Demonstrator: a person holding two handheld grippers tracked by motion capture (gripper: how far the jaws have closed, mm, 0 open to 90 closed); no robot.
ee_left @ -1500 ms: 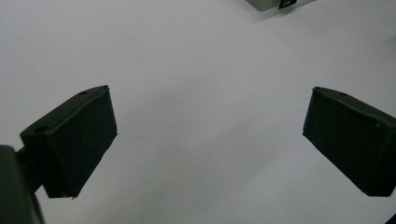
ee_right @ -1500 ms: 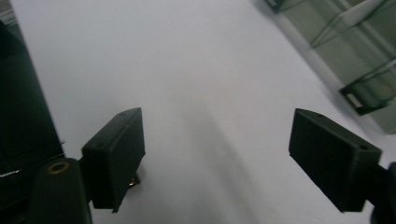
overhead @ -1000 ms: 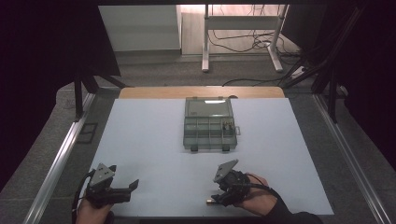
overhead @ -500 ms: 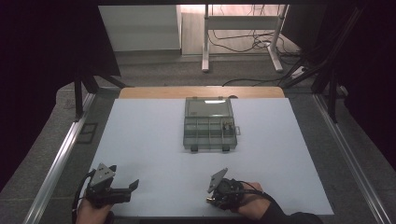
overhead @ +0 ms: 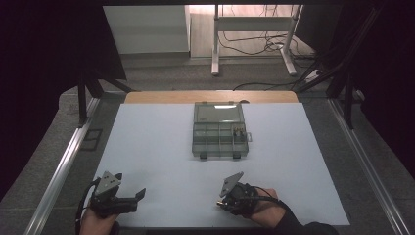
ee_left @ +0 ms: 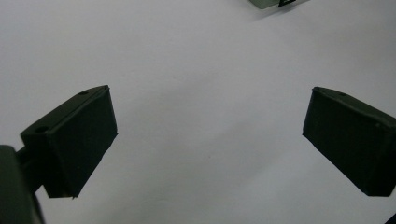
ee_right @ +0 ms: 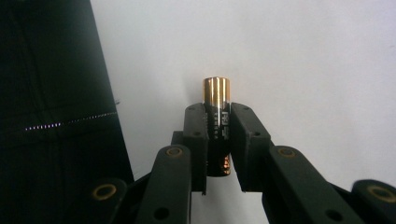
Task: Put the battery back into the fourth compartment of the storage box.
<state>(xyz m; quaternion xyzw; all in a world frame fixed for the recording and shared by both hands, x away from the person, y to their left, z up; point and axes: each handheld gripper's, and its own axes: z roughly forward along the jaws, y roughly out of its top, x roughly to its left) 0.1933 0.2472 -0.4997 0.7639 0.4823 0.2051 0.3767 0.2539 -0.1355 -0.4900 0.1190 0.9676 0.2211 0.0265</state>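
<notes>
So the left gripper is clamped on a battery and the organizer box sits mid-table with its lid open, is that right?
Wrong gripper. The right gripper is clamped on the battery, as the right gripper view shows; the left gripper stands open over bare table in the left gripper view. The organizer box does sit mid-table with its lid open.

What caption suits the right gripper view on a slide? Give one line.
Right gripper clamped on a black-and-gold battery above the white table.
</notes>
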